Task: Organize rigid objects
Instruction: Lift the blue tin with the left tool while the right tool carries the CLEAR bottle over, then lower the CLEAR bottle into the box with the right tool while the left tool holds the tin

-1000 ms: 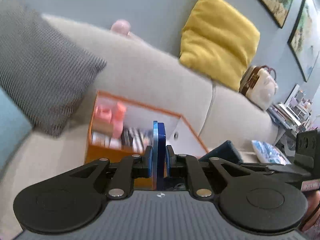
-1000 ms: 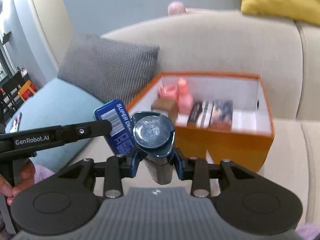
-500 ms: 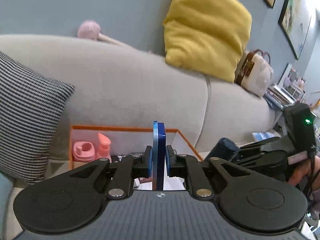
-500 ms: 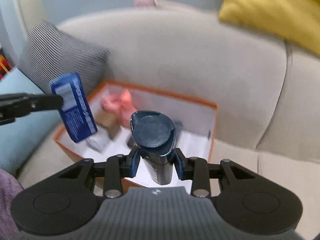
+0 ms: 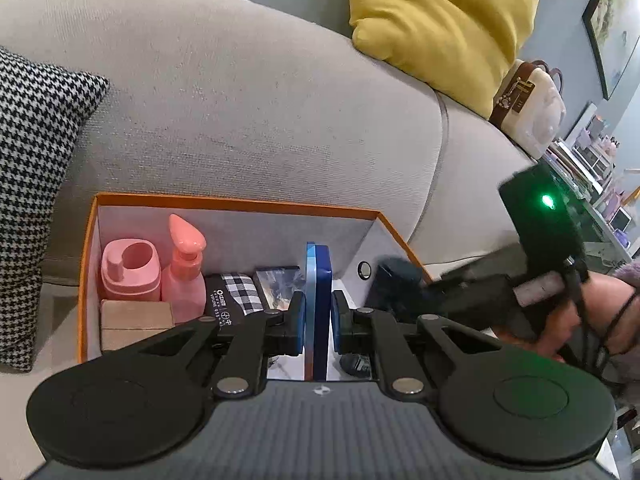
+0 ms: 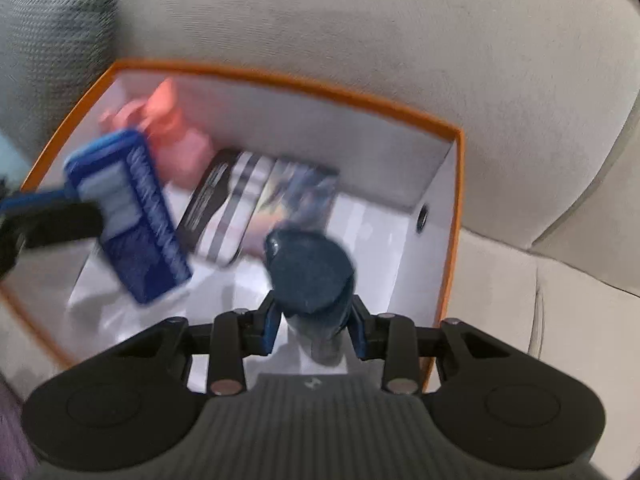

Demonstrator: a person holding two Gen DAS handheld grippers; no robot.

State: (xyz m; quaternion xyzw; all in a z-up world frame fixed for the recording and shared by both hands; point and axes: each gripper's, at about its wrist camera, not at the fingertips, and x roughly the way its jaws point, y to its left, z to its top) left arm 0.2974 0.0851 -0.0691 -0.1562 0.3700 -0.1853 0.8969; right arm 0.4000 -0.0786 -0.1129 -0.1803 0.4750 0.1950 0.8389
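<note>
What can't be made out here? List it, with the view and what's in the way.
- Blue tin, left wrist view: edge-on, faces unseen.
- Its label, right wrist view: smeared by motion blur.
- Dark bottle, right wrist view: the cap hides the body.
- Orange box floor, left wrist view: the left gripper covers the near part.

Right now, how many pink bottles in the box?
2, both upright in the box's back left corner: a wide one with a ring cap by the left wall, a pump bottle touching its right side. Grippers may hide more.
</note>
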